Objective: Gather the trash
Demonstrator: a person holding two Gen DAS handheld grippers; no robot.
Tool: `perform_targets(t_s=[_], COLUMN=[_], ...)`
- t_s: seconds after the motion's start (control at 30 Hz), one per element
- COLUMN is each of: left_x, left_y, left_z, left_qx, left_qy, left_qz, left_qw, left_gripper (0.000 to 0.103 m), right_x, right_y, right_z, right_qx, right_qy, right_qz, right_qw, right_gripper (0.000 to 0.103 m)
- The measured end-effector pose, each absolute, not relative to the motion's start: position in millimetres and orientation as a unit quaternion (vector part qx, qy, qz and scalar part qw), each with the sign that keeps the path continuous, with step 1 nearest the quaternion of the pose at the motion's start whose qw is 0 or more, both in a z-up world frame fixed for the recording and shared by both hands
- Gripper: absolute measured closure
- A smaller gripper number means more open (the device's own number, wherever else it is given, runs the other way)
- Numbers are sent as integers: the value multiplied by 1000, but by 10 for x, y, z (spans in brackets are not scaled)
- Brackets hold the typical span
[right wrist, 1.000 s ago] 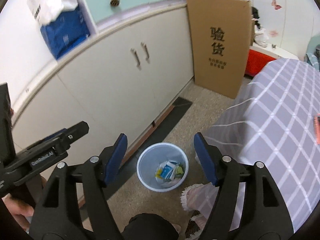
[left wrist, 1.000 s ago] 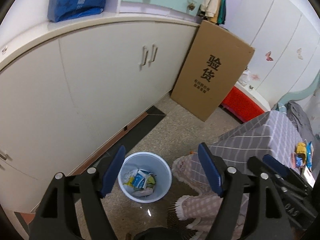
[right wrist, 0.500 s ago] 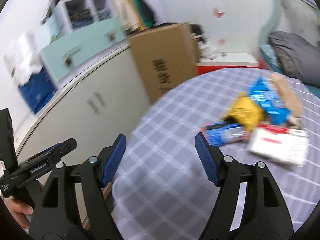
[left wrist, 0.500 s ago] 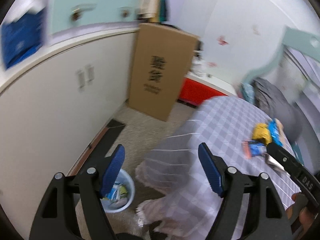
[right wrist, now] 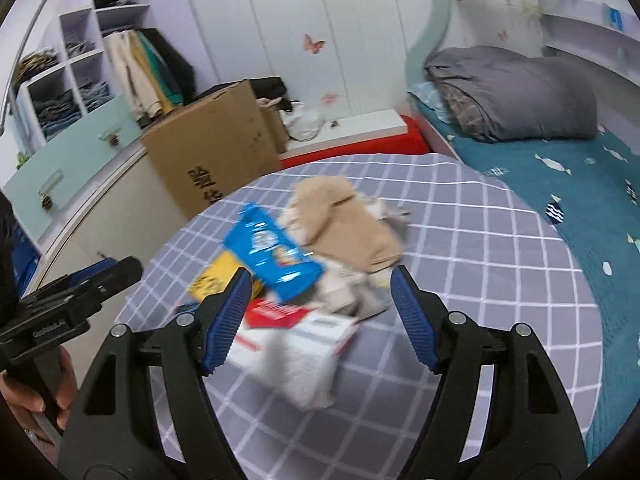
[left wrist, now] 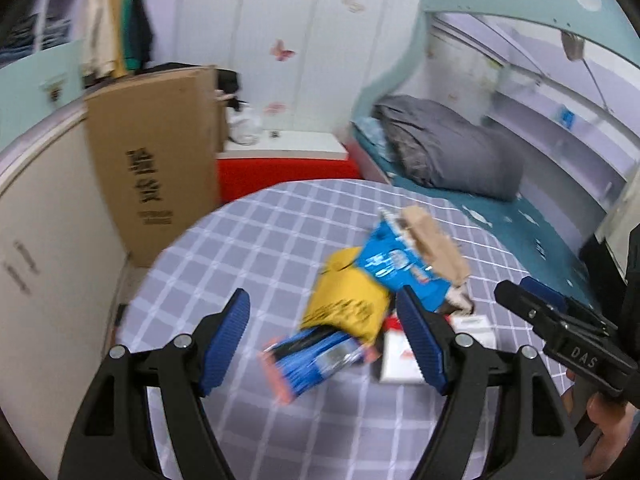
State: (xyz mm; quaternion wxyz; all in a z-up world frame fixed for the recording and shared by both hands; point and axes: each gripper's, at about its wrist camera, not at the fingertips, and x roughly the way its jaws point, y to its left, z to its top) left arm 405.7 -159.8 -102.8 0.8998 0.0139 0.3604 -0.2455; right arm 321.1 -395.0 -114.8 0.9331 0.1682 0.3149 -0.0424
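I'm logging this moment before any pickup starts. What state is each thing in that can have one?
left tool: open, empty, above the table.
right tool: open, empty, above the pile.
blue snack bag: lying on the pile, untouched.
yellow packet: flat, partly under the blue bag.
tan paper bag: crumpled, atop the pile.
white box: lying on the checked tablecloth.
cardboard box: upright against the cabinet.

Both wrist cameras look down along their fingers at the same table (left wrist: 248,240), sharing the trash pile (right wrist: 304,256).

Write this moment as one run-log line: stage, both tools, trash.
stage: approach | left tool: open, empty | right tool: open, empty | trash pile: on checked tablecloth, untouched
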Motion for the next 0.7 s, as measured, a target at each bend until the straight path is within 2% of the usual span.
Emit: perform_targets(t_s=[0.27,0.47,0.63,0.7], left_x=[4466,4642,4674,4691], left_y=[-2169,-2318,-2384,-2404], left_z=[-1248,-1380,-1396,-1410], left_qx=[27,25,31,35], left_qy=[374,381,376,378], left_qz=[-293,-294,-308,-307], left_qw=[880,876,873,873], left_gripper=[29,29,44,59], right_x=[3342,3435,3499,3533], right_y=[-4329,-4410,-4421,-4428], right_z=[-1274,-1344,-1367,-1370], right_qx=[181,186,188,188], right_qy=[322,330,334,335], right_qz=[-44,-38,-37,-35], right_qw=[928,925,923,923], right_gripper=[32,32,32,32])
